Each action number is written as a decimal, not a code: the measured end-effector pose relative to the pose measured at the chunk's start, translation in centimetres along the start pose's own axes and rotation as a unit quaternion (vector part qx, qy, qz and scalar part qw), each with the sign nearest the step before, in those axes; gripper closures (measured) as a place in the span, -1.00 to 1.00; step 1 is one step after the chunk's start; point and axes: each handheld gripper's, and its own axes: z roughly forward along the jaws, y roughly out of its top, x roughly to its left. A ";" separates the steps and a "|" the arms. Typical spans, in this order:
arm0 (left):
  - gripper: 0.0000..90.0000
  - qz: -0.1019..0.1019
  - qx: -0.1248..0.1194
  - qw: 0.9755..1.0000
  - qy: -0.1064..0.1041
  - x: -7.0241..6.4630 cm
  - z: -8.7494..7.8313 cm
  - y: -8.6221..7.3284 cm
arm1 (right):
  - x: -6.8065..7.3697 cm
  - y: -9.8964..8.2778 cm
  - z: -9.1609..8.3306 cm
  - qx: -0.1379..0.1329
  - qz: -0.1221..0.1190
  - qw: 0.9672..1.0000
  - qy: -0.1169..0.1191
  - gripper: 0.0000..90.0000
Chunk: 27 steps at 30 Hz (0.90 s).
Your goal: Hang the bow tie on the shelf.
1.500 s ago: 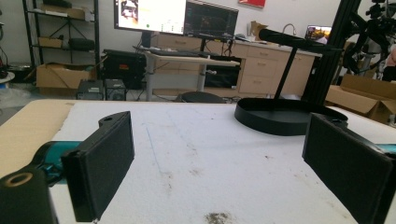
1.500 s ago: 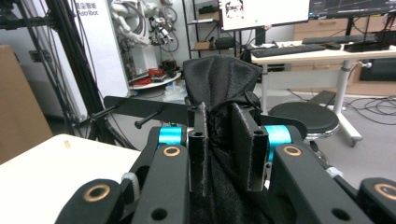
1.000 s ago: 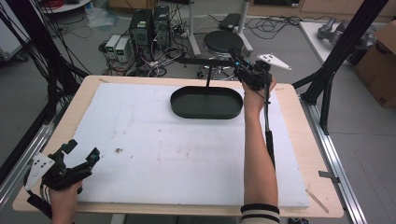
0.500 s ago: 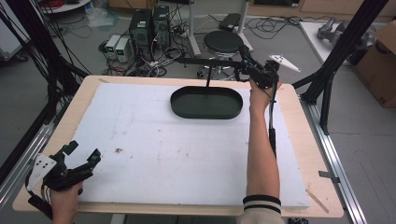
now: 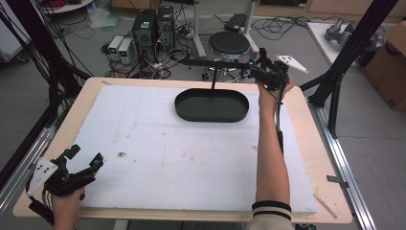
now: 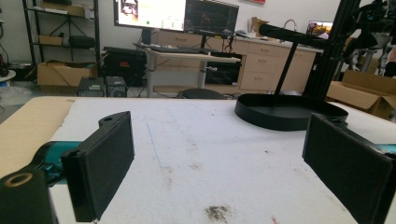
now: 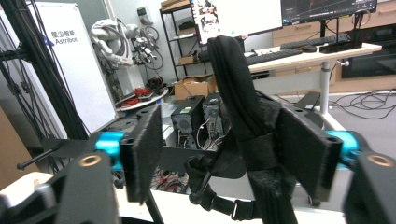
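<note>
White foam board (image 5: 191,158) on wooden table (image 5: 313,139) (stained), left tongs (image 5: 84,165) apart, right tongs (image 5: 262,67) apart around strap (image 7: 243,107).

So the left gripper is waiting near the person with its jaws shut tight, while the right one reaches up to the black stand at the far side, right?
Not quite: the left gripper has its jaws wide open, as the left gripper view shows. The rest holds: it waits at the near edge while the right gripper is up at the black stand.

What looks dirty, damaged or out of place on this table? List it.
The white mat carries small dark specks and smudges, clearest near its front left and just ahead of the left gripper. The black stand sits upright at the far side. Nothing looks spilled or broken.
</note>
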 end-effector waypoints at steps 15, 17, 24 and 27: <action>-0.79 -0.003 -0.008 1.000 -0.002 0.0 -0.1 0.3 | 0.7 -0.2 0.0 0.067 -0.017 0.998 -0.001 -0.68; -0.79 -0.002 -0.008 1.000 -0.003 -0.1 -0.2 0.4 | 0.7 -0.1 -0.1 0.070 -0.026 0.997 -0.004 -0.68; -0.79 -0.002 -0.014 1.000 -0.006 -0.3 -0.3 0.7 | 1.3 0.6 -1.6 0.055 -0.045 0.997 -0.006 -0.71; -0.79 -0.001 -0.017 1.000 -0.006 -0.3 -0.4 0.9 | 2.0 1.2 -2.8 0.053 -0.074 0.996 -0.011 -0.73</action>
